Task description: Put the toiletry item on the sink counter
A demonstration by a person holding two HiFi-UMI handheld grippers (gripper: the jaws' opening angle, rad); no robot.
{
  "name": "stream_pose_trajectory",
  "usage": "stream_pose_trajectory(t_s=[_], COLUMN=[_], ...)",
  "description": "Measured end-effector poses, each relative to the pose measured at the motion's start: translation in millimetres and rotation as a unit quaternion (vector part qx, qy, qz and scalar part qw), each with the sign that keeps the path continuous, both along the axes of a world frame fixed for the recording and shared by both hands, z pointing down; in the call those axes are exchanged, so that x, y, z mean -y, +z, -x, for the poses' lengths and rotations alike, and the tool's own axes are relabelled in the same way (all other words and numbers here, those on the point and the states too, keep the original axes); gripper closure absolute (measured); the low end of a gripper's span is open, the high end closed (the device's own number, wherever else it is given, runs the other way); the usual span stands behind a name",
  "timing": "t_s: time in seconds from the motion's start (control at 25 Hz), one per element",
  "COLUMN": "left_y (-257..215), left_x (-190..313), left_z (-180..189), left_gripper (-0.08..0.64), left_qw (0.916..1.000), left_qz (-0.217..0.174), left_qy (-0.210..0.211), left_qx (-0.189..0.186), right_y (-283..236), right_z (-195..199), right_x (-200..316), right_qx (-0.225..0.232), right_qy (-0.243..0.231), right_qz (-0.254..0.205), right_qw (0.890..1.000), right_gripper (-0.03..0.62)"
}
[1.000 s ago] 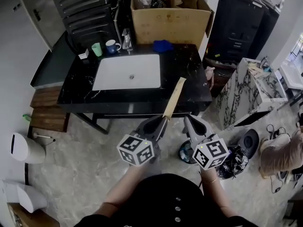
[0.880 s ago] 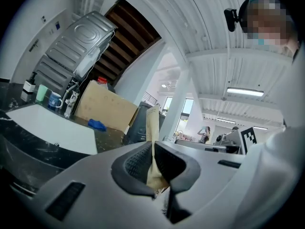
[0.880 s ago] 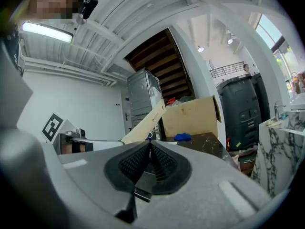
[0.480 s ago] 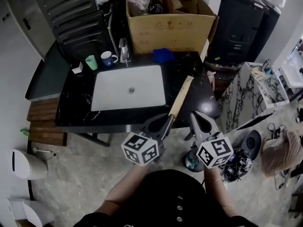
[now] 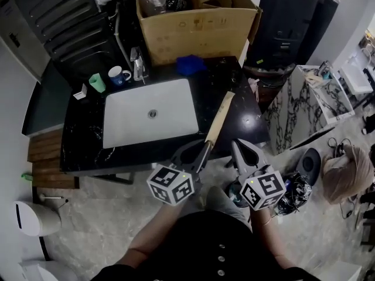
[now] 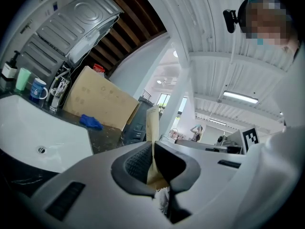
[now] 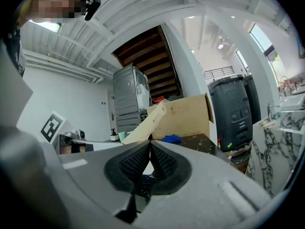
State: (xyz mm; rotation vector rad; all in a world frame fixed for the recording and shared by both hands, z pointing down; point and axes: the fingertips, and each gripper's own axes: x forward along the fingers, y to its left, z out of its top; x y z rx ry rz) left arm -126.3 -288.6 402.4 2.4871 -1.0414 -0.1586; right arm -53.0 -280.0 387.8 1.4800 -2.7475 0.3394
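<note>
A long tan toiletry box [image 5: 218, 119] sticks up and forward from my left gripper [image 5: 202, 152], which is shut on its lower end. In the left gripper view the box [image 6: 152, 128] rises between the pads. The box hangs over the front right part of the black marble sink counter [image 5: 231, 81], right of the white basin [image 5: 149, 117]. My right gripper [image 5: 239, 147] is shut with nothing in it, just right of the left one, at the counter's front edge. In the right gripper view the box [image 7: 147, 124] slants up to the right beyond the shut right gripper [image 7: 149, 147].
A large cardboard carton [image 5: 196, 22] stands at the counter's back. A blue cloth [image 5: 188, 65], a faucet [image 5: 138, 63], a blue mug [image 5: 119, 75] and a green cup [image 5: 96, 82] lie behind the basin. A marble side cabinet [image 5: 307, 104] stands to the right.
The counter has come closer under both grippers. The box, still held by the left gripper, now reaches further over the counter's right side.
</note>
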Motion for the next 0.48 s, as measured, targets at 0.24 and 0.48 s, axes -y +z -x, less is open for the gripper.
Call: stream_pose_trajectory(t_s=[0.24, 0.48], left_y=[7.2, 10.8], left_x=[9.2, 20.7], left_z=[-6.4, -20.1], left_gripper=[0.540, 0.540], left_qw=[0.9999, 0.9995], left_qz=[0.010, 0.020], left_qy=[-0.009, -0.022], left_qx=[0.001, 0.004], right_y=[0.4, 5.8], right_z=[-12.4, -21.8], right_x=[10.8, 24.9], right_qx=[-0.004, -0.007], right_qy=[0.001, -0.015], right_qz=[-0.002, 0.009], right_qw=[1.000, 1.000], right_gripper=[0.589, 0.589])
